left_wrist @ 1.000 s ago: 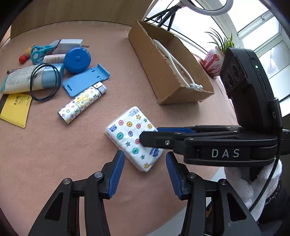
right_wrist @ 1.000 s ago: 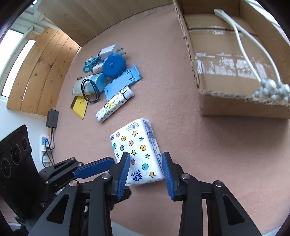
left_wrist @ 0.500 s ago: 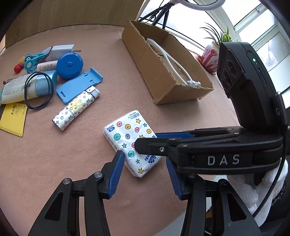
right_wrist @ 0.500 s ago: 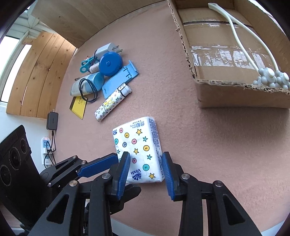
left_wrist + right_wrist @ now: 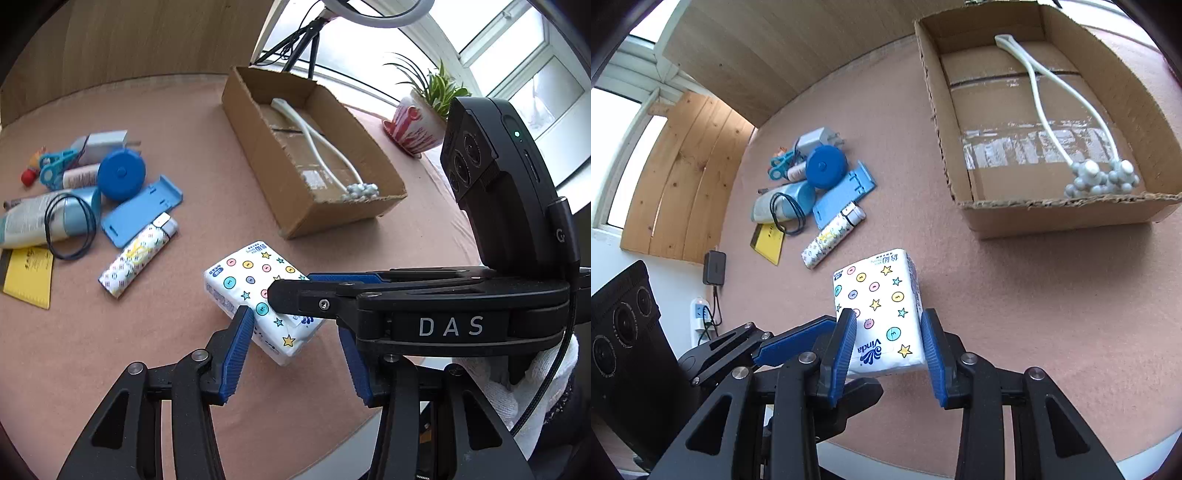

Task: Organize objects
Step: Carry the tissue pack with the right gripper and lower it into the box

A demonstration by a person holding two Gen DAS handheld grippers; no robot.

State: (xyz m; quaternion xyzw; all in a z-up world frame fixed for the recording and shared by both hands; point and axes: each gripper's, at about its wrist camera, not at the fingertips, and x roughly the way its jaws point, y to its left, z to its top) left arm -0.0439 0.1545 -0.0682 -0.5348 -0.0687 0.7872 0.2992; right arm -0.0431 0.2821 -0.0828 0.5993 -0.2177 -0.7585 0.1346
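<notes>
From my right wrist view, bare table (image 5: 1015, 295) lies open across the middle toward the cardboard box (image 5: 1063, 218) at upper right. Left of centre, the clutter around the blue disc (image 5: 825, 167) blocks that side.

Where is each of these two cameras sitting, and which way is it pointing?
Left wrist view: rides on the left gripper, looking along its open blue fingers over the table toward the cardboard box and window; the right gripper and a gloved hand cross it.
Right wrist view: rides on the right gripper, looking down at the tissue pack between its fingers; the left gripper shows at lower left.
Both share the tissue pack, the box and the pile of small blue items.
</notes>
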